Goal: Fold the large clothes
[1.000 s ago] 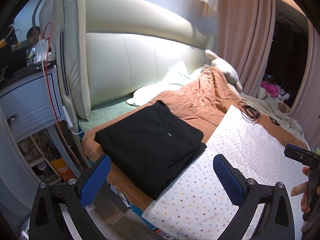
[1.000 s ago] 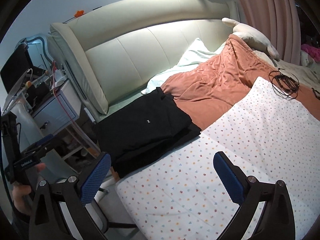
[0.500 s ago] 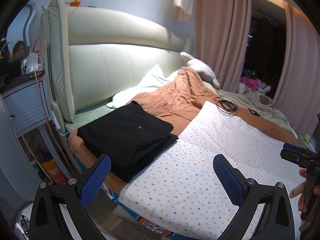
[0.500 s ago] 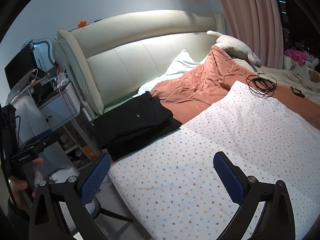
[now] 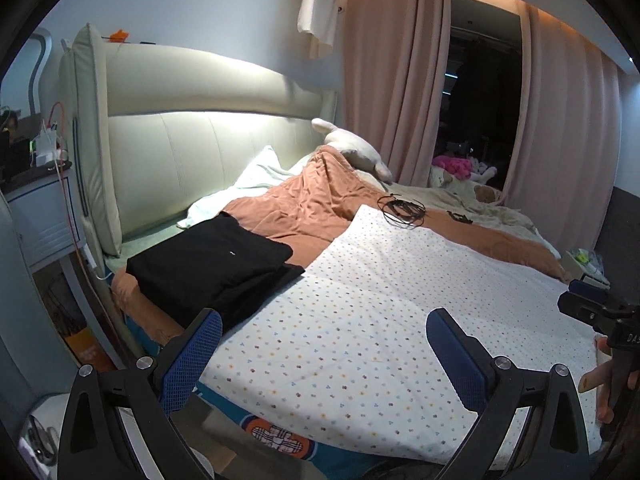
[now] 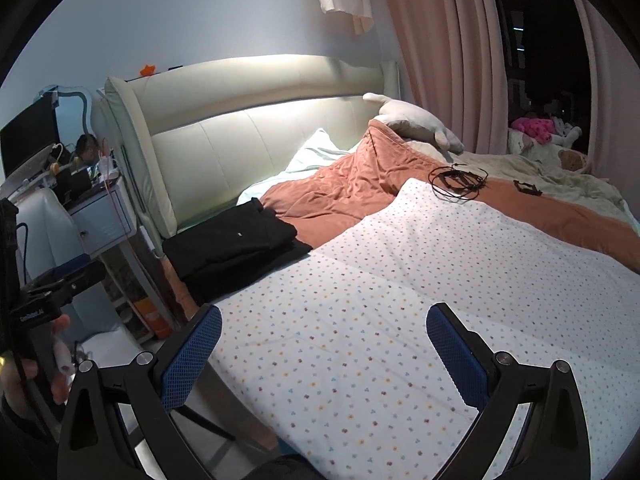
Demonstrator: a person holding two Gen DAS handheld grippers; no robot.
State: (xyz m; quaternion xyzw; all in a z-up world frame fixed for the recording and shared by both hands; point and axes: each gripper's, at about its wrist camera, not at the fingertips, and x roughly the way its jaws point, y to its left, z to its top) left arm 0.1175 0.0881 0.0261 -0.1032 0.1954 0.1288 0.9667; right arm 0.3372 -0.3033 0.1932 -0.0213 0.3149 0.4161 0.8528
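Both grippers, left gripper (image 5: 324,352) and right gripper (image 6: 324,348), have pulled back, jaws spread and empty; folded black garment (image 5: 212,268) lies ahead-left, apparently finished, dotted sheet (image 5: 360,312) bare.

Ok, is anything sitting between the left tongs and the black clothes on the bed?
Nothing visible. The left tongs are open and empty above the dotted sheet, and the folded black clothes lie just ahead to the left with only bare sheet between. The cable coil is farther back, off that line.
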